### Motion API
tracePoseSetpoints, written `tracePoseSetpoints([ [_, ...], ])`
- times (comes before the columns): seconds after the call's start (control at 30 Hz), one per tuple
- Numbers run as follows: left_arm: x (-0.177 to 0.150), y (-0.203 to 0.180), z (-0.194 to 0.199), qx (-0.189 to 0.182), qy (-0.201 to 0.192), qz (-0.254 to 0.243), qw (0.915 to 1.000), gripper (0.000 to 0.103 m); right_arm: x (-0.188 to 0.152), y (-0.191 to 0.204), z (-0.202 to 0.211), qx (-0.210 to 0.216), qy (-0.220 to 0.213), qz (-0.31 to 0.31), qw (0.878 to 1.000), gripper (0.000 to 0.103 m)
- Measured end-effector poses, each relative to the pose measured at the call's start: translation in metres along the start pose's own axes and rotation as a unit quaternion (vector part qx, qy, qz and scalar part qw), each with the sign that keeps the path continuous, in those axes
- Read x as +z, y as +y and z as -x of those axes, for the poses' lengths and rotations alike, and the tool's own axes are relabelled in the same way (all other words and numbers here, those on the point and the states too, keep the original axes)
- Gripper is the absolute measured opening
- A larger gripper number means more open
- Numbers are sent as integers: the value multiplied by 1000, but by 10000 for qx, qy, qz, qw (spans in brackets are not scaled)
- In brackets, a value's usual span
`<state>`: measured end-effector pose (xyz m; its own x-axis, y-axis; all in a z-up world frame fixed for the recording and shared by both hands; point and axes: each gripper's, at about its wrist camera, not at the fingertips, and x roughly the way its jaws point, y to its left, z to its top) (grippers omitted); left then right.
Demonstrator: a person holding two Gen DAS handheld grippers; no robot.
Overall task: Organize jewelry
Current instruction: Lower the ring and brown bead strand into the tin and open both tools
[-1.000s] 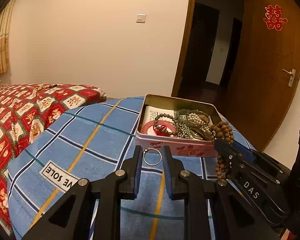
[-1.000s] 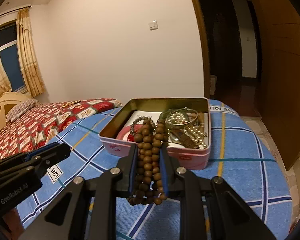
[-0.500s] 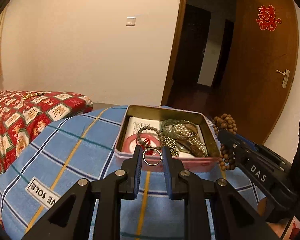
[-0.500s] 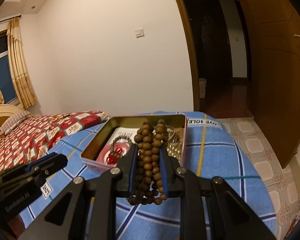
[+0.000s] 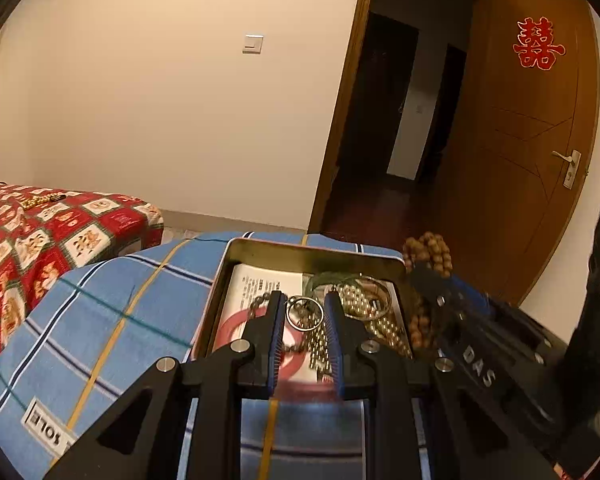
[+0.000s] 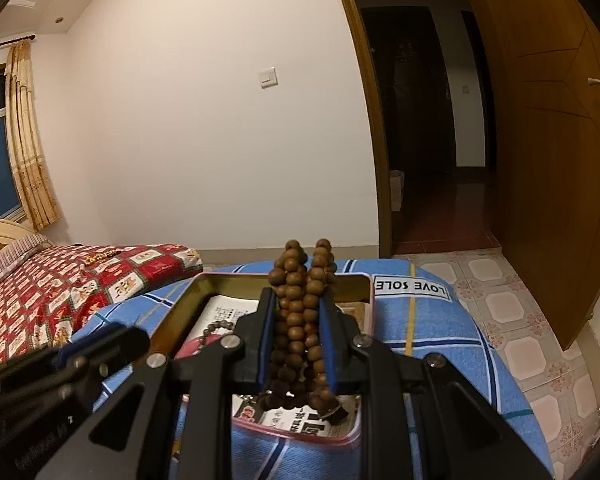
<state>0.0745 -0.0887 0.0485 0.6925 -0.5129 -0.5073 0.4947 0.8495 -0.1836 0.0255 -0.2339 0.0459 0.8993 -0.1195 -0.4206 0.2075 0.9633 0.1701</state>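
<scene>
both of my grippers have carried forward since a second ago: the tin that sat ahead of the fingertips now lies under them in both wrist views, and the doorway has grown larger behind it.

on my left wrist view the left gripper (image 5: pixel 305 312) is closed on a thin metal ring (image 5: pixel 305 312), pinched edge to edge between the blue pads near the tips, low in the centre of the frame. under it sits the open tin (image 5: pixel 300 252) with its gold inner walls, resting on a blue checked cloth (image 5: pixel 112 304). inside the tin i can make out a printed paper with a red circle, a dark bead bracelet (image 5: pixel 260 304) just left of the fingers and a heap of pearl-like strands (image 5: pixel 360 312) to the right. at lower right of that frame my right gripper (image 5: pixel 424 276) shows from the side.

on the right wrist view the right gripper (image 6: pixel 297 308) is clamped on a bundle of brown wooden beads (image 6: pixel 296 320); the loops stick up past the fingertips and hang down below the jaws, over the near part of the tin (image 6: pixel 284 278). the left gripper (image 6: pixel 138 334) enters from the lower left. a red patterned bedspread (image 6: pixel 60 292) fills the left side, and a label reading "love sole" (image 6: pixel 410 287) lies on the cloth at right of centre.
</scene>
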Motion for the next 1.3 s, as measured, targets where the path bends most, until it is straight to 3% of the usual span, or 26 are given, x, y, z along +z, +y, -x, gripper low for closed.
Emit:
tracePoseSetpoints([
  [0.73, 10, 0, -68, 7, 279, 74, 9996, 20, 4, -15, -34, -113, 258, 224, 9994, 24],
  [1.3, -1, 0, -88, 483, 601, -132, 9969, 20, -8, -16, -55, -13, 896, 227, 9957, 24],
])
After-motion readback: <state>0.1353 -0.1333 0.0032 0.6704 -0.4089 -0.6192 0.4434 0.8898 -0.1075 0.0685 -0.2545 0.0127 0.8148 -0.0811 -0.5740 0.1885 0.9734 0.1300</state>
